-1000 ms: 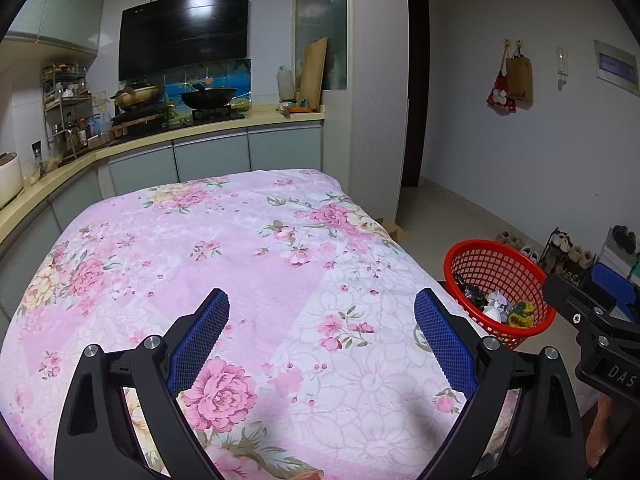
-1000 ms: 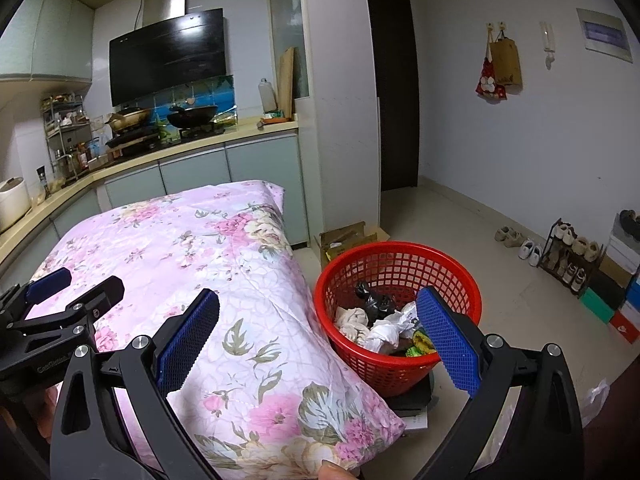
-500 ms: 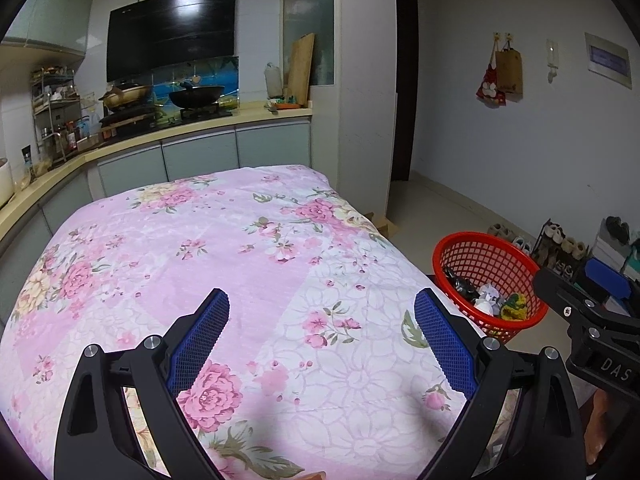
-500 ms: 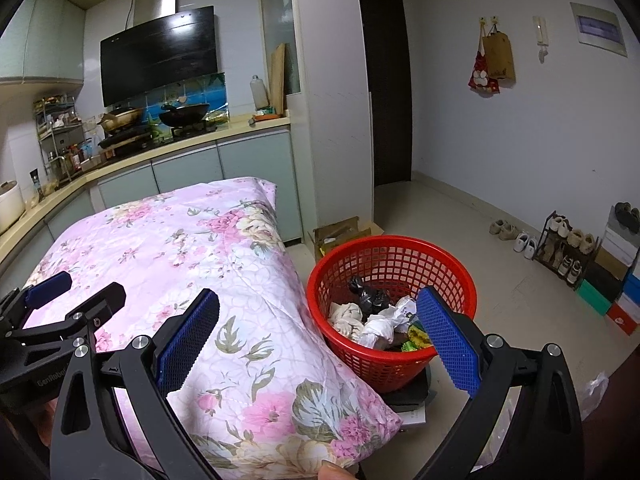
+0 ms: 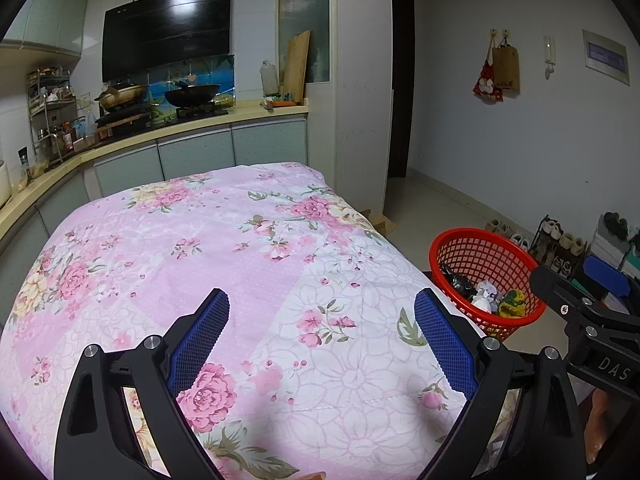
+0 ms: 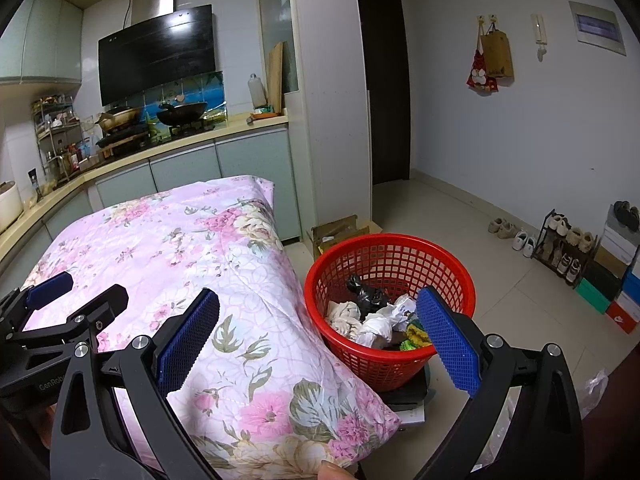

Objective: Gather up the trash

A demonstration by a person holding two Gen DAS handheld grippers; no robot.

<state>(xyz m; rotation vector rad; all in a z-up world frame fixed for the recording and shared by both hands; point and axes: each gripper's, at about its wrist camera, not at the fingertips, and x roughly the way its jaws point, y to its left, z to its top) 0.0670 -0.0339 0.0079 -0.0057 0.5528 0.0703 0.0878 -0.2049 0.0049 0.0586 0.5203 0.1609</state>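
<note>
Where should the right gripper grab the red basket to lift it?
Probably the near rim of the basket, from above, one finger inside and one outside. The wall is thin open mesh, the rim thicker. The trash sits well below the rim, and the quilt crowds its left side.

Kitchen counter (image 5: 192, 128) with range hood (image 5: 168, 32) behind a floral quilt (image 5: 200, 260); shoe rack (image 6: 568, 248) against white wall, tiled floor.

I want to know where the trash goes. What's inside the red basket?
The red basket holds a black crumpled bag, white crumpled paper and something yellow-green. Whatever lies underneath that pile is covered and cannot be seen.
</note>
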